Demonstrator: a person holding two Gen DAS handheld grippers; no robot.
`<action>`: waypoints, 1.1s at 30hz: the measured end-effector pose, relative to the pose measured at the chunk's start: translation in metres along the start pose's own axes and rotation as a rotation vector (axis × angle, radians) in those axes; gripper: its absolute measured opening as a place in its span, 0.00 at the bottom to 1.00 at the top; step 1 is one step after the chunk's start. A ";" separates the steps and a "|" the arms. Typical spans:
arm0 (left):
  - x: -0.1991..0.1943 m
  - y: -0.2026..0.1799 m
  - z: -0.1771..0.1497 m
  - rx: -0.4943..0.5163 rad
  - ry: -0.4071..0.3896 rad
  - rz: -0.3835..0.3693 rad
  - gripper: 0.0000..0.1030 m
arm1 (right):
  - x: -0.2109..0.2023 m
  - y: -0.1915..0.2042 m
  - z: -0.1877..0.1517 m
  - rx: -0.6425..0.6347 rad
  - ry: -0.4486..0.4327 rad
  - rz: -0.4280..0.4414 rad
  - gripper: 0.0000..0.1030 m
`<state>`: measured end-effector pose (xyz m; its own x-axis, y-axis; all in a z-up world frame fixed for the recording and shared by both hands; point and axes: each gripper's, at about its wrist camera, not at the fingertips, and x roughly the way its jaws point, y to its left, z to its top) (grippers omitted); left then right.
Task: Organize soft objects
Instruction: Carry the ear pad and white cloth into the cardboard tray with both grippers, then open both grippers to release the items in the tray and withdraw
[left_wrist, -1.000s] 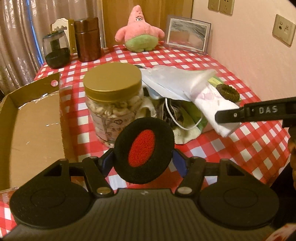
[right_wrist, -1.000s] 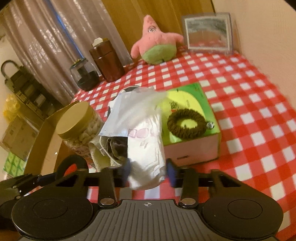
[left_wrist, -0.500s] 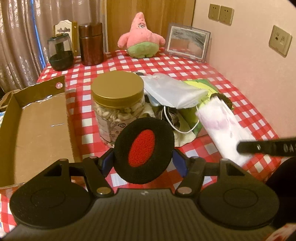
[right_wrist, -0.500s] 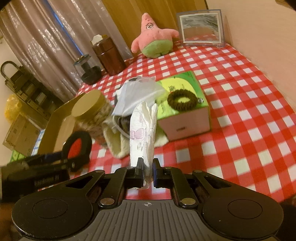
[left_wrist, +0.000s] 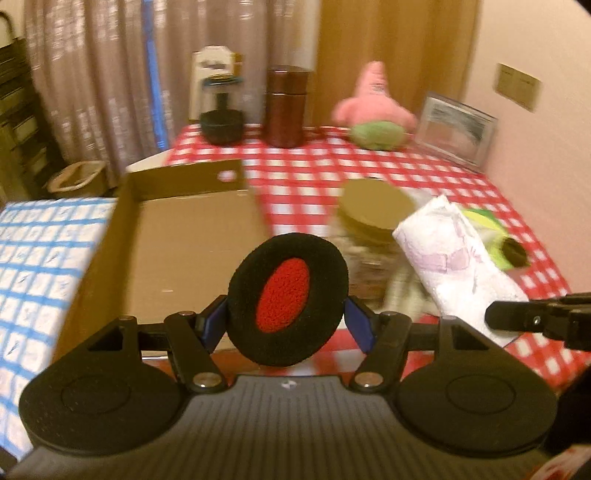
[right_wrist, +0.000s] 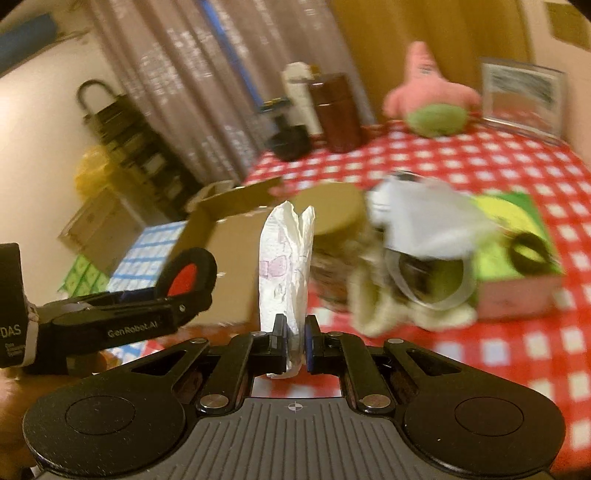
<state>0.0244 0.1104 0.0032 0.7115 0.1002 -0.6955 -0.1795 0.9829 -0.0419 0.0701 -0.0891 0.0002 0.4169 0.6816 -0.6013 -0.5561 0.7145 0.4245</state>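
Observation:
My left gripper (left_wrist: 286, 321) is shut on a round black foam ear pad with a red centre (left_wrist: 287, 299), held in the air over the near edge of an open cardboard box (left_wrist: 173, 236). My right gripper (right_wrist: 294, 338) is shut on a white tissue pack with a faint pink print (right_wrist: 286, 266), which stands upright between the fingers. In the left wrist view the tissue pack (left_wrist: 454, 254) hangs to the right, with the right gripper's arm (left_wrist: 535, 319) below it. In the right wrist view the left gripper (right_wrist: 147, 306) and ear pad (right_wrist: 186, 275) show at the left.
On the red checked tablecloth (left_wrist: 332, 184) stand a gold-lidded jar (left_wrist: 373, 210), a white plastic bag (right_wrist: 417, 218), a green box (right_wrist: 517, 258) with a dark hair tie (right_wrist: 528, 247), a pink starfish plush (left_wrist: 373, 110), a brown canister (left_wrist: 286, 107), a dark glass jar (left_wrist: 221, 118) and a picture frame (left_wrist: 454, 133).
Both grippers have risen and swung left toward the cardboard box. The right gripper closed on the tissue pack and lifted it off the pile. The ear pad stays gripped.

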 end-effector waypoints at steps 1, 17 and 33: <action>0.000 0.012 0.001 -0.014 0.001 0.019 0.63 | 0.010 0.008 0.004 -0.015 0.002 0.013 0.09; 0.047 0.126 -0.005 -0.135 0.046 0.139 0.63 | 0.145 0.069 0.023 -0.133 0.070 0.034 0.09; 0.049 0.137 -0.014 -0.178 0.030 0.167 0.78 | 0.136 0.061 0.011 -0.145 0.074 -0.001 0.45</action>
<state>0.0255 0.2482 -0.0468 0.6416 0.2522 -0.7244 -0.4121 0.9099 -0.0483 0.1013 0.0493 -0.0482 0.3665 0.6640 -0.6518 -0.6557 0.6813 0.3253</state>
